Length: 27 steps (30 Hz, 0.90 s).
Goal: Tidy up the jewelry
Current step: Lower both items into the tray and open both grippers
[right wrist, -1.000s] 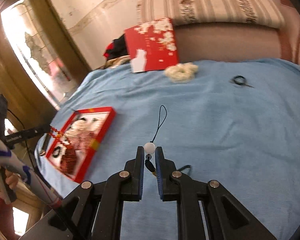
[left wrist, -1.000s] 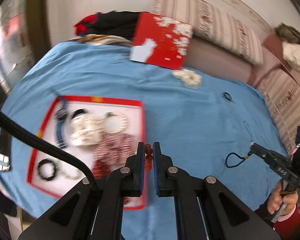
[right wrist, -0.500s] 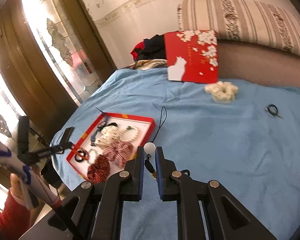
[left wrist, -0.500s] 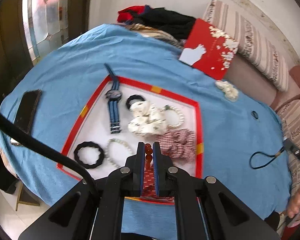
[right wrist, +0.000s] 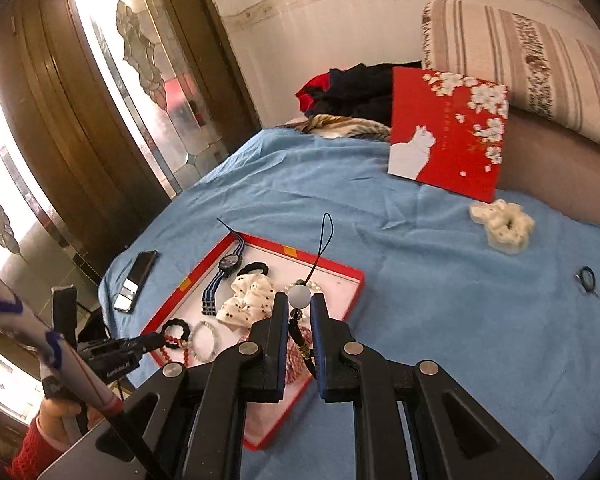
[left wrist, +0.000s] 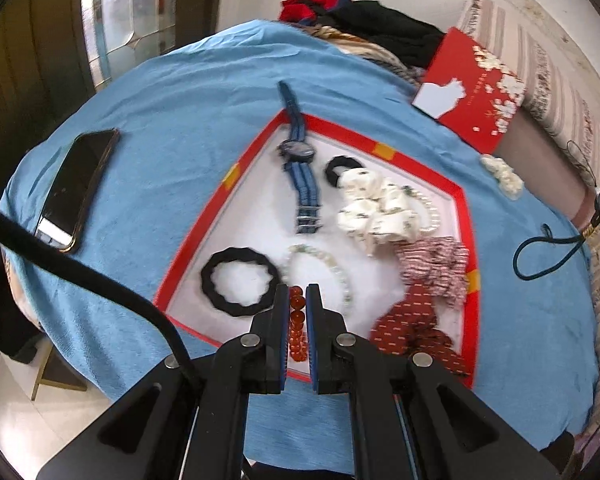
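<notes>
A red-rimmed white tray (left wrist: 388, 152) (right wrist: 352, 276) lies on the blue cloth. It holds a blue watch (left wrist: 302, 184), a black hair ring (left wrist: 238, 282), a pale bead bracelet (left wrist: 336, 272), and white (left wrist: 374, 210) and red scrunchies (left wrist: 416, 328). My left gripper (left wrist: 297, 300) is shut on a red bead bracelet (left wrist: 297, 320) above the tray's near edge; it also shows in the right wrist view (right wrist: 162, 340). My right gripper (right wrist: 299, 306) is shut on a white-bead charm (right wrist: 300, 295) with a black cord, above the tray's right part.
A phone (left wrist: 76, 188) lies left of the tray. A red flowered box lid (right wrist: 448, 132) leans at the back, with a white scrunchie (right wrist: 502, 222) and a small black ring (right wrist: 587, 278) on the cloth. Clothes (right wrist: 352, 88) are piled behind.
Both grippers have swung left toward the tray. My left gripper now holds the red beads over the tray's near edge; my right gripper has carried the charm over the tray.
</notes>
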Motion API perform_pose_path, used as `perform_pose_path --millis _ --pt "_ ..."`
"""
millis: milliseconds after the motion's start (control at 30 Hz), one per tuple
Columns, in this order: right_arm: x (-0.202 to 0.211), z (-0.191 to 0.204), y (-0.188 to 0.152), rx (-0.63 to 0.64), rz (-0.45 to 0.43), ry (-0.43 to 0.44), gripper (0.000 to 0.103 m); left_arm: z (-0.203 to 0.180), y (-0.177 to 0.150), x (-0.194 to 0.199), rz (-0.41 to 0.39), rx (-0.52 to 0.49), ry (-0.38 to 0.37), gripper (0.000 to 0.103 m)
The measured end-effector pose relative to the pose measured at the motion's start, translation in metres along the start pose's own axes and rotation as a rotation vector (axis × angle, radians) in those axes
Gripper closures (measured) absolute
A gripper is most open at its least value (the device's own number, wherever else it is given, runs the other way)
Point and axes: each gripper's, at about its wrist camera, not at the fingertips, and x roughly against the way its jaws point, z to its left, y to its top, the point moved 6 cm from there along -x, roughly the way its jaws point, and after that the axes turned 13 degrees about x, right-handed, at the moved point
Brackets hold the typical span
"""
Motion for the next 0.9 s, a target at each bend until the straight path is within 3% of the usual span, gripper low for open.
perform_pose_path --millis 433,500,567,667,767,900 --pt "-0.084 0.006 0.007 0.041 0.119 -0.051 0.091 0.014 0.003 -0.008 -0.065 -0.012 0.075 0.095" --pt "-0.097 0.003 0.007 0.055 0.143 -0.083 0.091 0.011 0.004 0.000 -0.087 -0.024 0.079 0.088" --pt "-0.111 -0.001 0.008 0.071 0.166 -0.117 0.091 0.008 0.004 0.010 -0.121 -0.039 0.087 0.073" --pt "-0.132 -0.008 0.012 0.095 0.198 -0.167 0.091 0.002 0.002 0.030 -0.173 -0.050 0.073 0.063" --pt "-0.152 -0.014 0.014 0.099 0.230 -0.191 0.091 -0.001 -0.002 0.046 -0.200 -0.038 0.048 0.055" --pt "-0.171 -0.017 0.016 0.088 0.262 -0.186 0.091 -0.003 -0.006 0.059 -0.217 -0.018 0.021 0.053"
